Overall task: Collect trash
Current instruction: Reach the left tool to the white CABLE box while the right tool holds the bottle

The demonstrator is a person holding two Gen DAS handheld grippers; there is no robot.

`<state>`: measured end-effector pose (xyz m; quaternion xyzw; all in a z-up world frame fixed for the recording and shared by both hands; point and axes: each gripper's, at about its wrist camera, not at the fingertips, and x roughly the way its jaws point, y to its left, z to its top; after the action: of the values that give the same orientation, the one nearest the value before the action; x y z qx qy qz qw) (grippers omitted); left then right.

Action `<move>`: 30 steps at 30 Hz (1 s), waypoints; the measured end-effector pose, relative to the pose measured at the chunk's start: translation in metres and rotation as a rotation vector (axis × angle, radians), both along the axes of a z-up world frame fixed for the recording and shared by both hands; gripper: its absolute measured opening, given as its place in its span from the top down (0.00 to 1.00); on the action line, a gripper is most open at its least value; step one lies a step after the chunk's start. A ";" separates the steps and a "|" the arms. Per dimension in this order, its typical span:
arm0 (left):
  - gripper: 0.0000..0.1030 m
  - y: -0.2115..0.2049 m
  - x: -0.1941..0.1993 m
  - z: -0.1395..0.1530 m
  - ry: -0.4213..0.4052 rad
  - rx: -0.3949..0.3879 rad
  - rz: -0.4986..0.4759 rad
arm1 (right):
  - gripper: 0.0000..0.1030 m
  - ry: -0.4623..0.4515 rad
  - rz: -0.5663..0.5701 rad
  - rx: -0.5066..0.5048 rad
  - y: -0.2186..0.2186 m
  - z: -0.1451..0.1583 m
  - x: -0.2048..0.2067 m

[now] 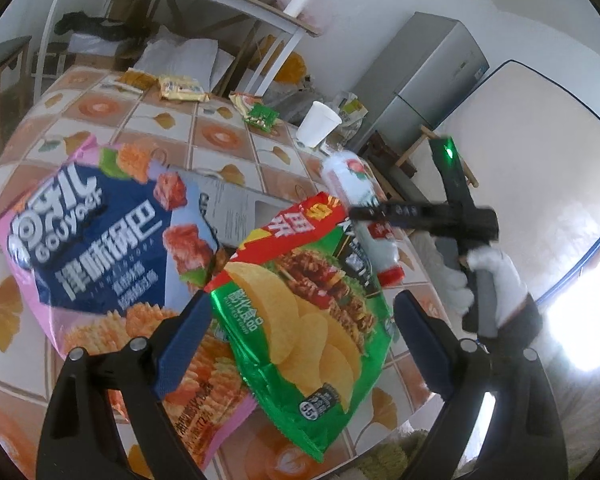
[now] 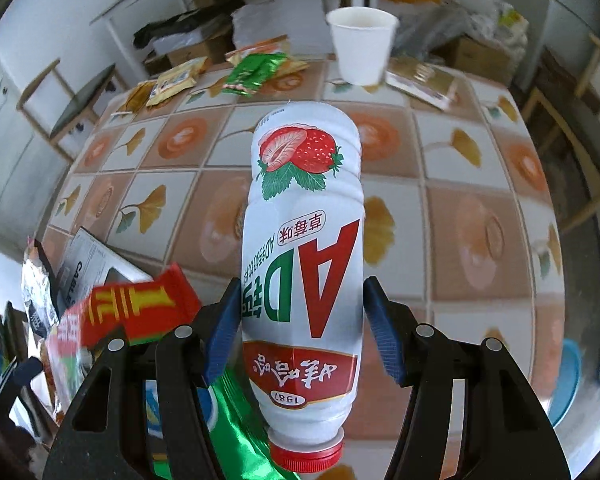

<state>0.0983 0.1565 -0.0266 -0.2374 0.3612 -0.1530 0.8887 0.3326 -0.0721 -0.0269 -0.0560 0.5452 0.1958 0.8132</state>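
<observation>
My left gripper (image 1: 302, 344) is shut on a green and red chip bag (image 1: 300, 312), its blue pads against the bag's two sides. A pink and blue snack bag (image 1: 92, 240) lies just left of it, behind the left finger. My right gripper (image 2: 304, 332) is shut on a white strawberry drink bottle (image 2: 304, 200), held with its red cap toward the camera above the table. The left wrist view shows that bottle (image 1: 346, 178) to the upper right, with a white-gloved hand (image 1: 492, 276) on the right tool. The chip bag (image 2: 132, 308) is blurred at the lower left of the right wrist view.
The tiled tablecloth (image 2: 460, 200) also carries a white paper cup (image 2: 362, 44), several wrappers (image 2: 256, 70) along the far edge, and a printed box (image 1: 236, 208) under the bags. A grey fridge (image 1: 420, 76) and a cluttered shelf stand behind the table.
</observation>
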 end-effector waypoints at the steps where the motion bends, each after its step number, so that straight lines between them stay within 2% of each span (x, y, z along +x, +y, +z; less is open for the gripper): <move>1: 0.13 0.001 0.003 0.005 -0.008 0.007 -0.002 | 0.45 0.003 -0.012 0.010 -0.006 0.000 -0.003; 3: 0.13 0.005 0.008 0.018 -0.030 0.031 -0.008 | 0.45 0.004 -0.028 0.020 -0.012 0.000 -0.008; 5: 0.14 0.008 0.019 0.032 -0.036 0.093 -0.015 | 0.45 0.005 -0.040 0.030 -0.019 0.000 -0.011; 7: 0.15 0.011 0.039 0.048 -0.017 0.224 -0.018 | 0.45 0.007 -0.050 0.043 -0.024 0.000 -0.012; 9: 0.16 0.012 0.064 0.061 0.018 0.365 -0.061 | 0.45 0.007 -0.055 0.052 -0.027 0.000 -0.014; 10: 0.18 0.014 0.077 0.066 0.031 0.410 -0.085 | 0.45 0.006 -0.055 0.056 -0.028 0.001 -0.015; 13: 0.18 0.017 0.121 0.070 0.079 0.478 -0.275 | 0.45 -0.004 -0.049 0.064 -0.029 0.001 -0.018; 17: 0.18 0.003 0.165 0.037 0.225 0.709 -0.508 | 0.45 -0.010 -0.044 0.079 -0.031 0.000 -0.020; 20: 0.18 -0.013 0.175 0.010 0.274 0.849 -0.652 | 0.45 -0.002 -0.046 0.098 -0.034 -0.001 -0.021; 26: 0.16 -0.031 0.169 -0.023 0.289 0.969 -0.881 | 0.45 0.009 -0.054 0.125 -0.041 -0.001 -0.020; 30: 0.16 -0.037 0.171 -0.024 0.267 0.975 -0.976 | 0.45 0.008 -0.055 0.126 -0.042 -0.001 -0.020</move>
<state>0.2694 0.1197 -0.0501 0.3605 0.5598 -0.3249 0.6716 0.3122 -0.1138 -0.0282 0.0110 0.5363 0.2074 0.8181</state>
